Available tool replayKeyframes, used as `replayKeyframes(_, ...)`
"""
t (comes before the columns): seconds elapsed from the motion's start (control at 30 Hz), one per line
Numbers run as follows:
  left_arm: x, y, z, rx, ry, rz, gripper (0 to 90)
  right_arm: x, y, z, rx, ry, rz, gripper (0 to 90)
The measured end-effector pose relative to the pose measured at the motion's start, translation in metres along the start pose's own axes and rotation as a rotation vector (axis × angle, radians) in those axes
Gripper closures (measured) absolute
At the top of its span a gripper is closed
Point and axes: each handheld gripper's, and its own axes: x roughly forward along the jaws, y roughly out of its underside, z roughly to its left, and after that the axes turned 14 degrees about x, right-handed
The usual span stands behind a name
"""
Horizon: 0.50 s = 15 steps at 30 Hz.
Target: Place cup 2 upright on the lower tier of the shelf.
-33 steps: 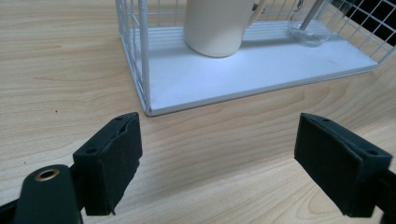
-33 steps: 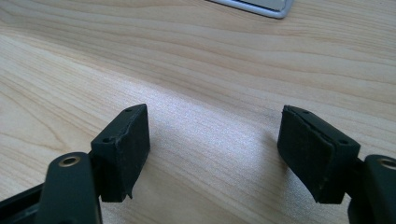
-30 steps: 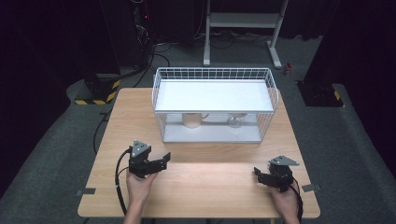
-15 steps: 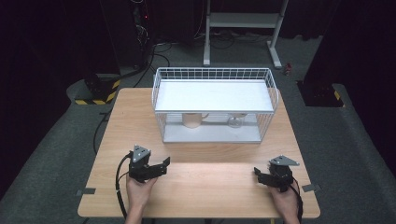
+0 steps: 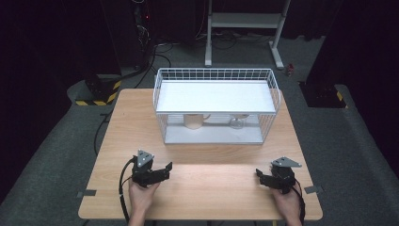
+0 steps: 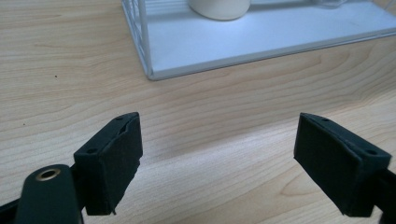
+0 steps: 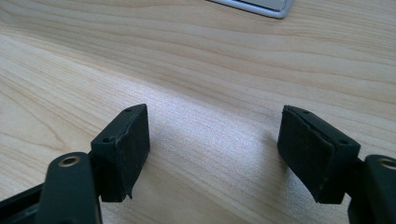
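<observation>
High view: left gripper point(image 5: 162, 170) and right gripper point(image 5: 262, 176) rest low over the wooden table point(image 5: 216, 188), jaws spread, nothing between them, near the wire rack point(image 5: 215, 140)

A pale wooden bench point(image 5: 131, 122) is standing on grey carpeted floor point(image 5: 56, 155). Two grey tape strips are sticking to it, one point(image 5: 86, 193) at 8 o'clock and one point(image 5: 313, 189) at 4 o'clock. A white metal stand point(image 5: 244, 21) is standing on the floor at 12 o'clock. Black cables point(image 5: 146, 42) are trailing at 11 o'clock, and a yellow-and-black striped block point(image 5: 101, 89) is lying at 10 o'clock.
</observation>
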Motion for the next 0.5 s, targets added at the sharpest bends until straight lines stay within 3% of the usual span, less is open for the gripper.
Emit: replayKeyframes(0.5, 0.016, 0.005, -0.006, 0.047, -0.022, 0.054, 15.7, 0.000, 0.000, 0.000, -0.001, 0.000, 0.000, 25.1)
